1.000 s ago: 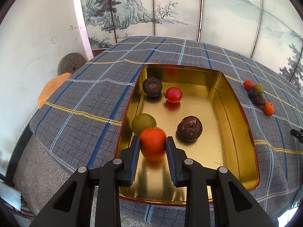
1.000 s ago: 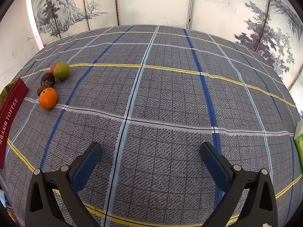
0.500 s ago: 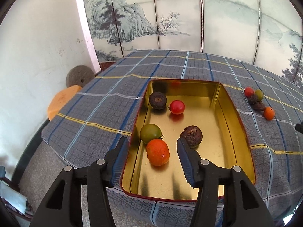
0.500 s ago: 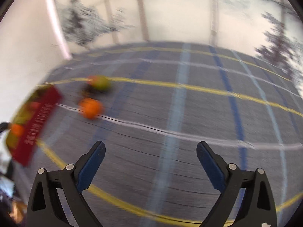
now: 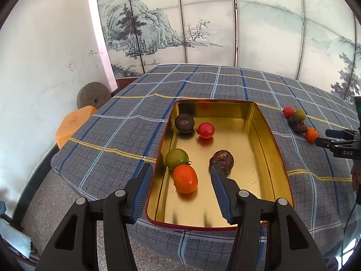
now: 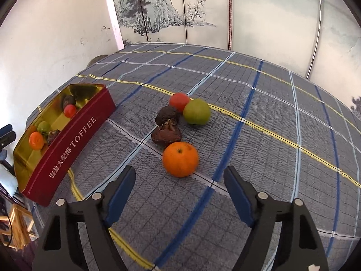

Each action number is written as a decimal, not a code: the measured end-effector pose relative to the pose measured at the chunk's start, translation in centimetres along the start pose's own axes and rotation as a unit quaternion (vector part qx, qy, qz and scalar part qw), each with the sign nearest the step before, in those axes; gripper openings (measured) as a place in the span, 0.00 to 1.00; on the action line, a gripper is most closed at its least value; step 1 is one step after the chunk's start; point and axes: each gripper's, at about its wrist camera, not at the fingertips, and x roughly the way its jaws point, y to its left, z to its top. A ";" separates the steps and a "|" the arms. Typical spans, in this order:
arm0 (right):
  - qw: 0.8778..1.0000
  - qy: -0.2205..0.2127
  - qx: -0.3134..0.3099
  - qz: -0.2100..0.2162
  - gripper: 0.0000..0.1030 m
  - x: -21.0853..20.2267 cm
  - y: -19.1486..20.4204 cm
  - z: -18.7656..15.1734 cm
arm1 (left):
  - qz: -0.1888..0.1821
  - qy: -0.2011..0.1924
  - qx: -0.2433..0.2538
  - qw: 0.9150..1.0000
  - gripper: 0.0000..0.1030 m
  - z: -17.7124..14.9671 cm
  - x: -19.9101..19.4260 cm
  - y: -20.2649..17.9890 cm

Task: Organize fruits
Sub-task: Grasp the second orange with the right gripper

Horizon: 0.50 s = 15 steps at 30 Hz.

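Note:
A gold-lined red toffee tin [image 5: 266, 135] [image 6: 74, 140] lies on the checked tablecloth. Inside it rest an orange [image 5: 185, 178], a green fruit [image 5: 177, 158], a red tomato [image 5: 205, 130] and two dark wrinkled fruits [image 5: 184, 123] [image 5: 222, 160]. My left gripper [image 5: 181, 170] hovers open above the tin's near end, with the orange lying free below its fingers. On the cloth sits a cluster: an orange [image 6: 180, 159], two dark fruits [image 6: 166, 133] [image 6: 167, 113], a green fruit [image 6: 196, 111] and a red tomato [image 6: 179, 101]. My right gripper [image 6: 179, 174] is just short of that orange, jaws closing, nothing between them.
A painted folding screen [image 5: 203, 22] and a white wall stand behind the table. Beside the table's left edge are an orange stool [image 5: 72, 122] and a round stone disc [image 5: 93, 94]. A wooden frame [image 6: 15, 223] stands below the tin's side of the table.
My left gripper let go of the orange in the tin, opened and lifted back. My right gripper swung left toward the fruit cluster, turned, and its jaws narrowed.

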 end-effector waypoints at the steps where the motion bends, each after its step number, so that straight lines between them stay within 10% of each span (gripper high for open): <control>1: 1.000 0.001 0.000 0.000 0.74 0.2 -0.1 0.1 | 0.000 0.001 0.000 1.000 0.53 0.0 0.0 0.0; 8: 1.000 0.016 -0.008 -0.003 0.64 1.6 0.2 0.5 | -0.007 0.001 0.004 1.000 0.53 0.0 -0.5 -0.5; 12: 1.000 0.031 -0.005 0.001 0.34 2.6 0.1 0.5 | -0.011 0.005 0.007 1.000 0.53 0.1 -0.3 -0.8; 15: 1.000 0.030 0.008 0.001 0.31 2.0 -0.1 0.3 | -0.008 0.001 0.007 1.000 0.53 0.1 -0.4 -0.8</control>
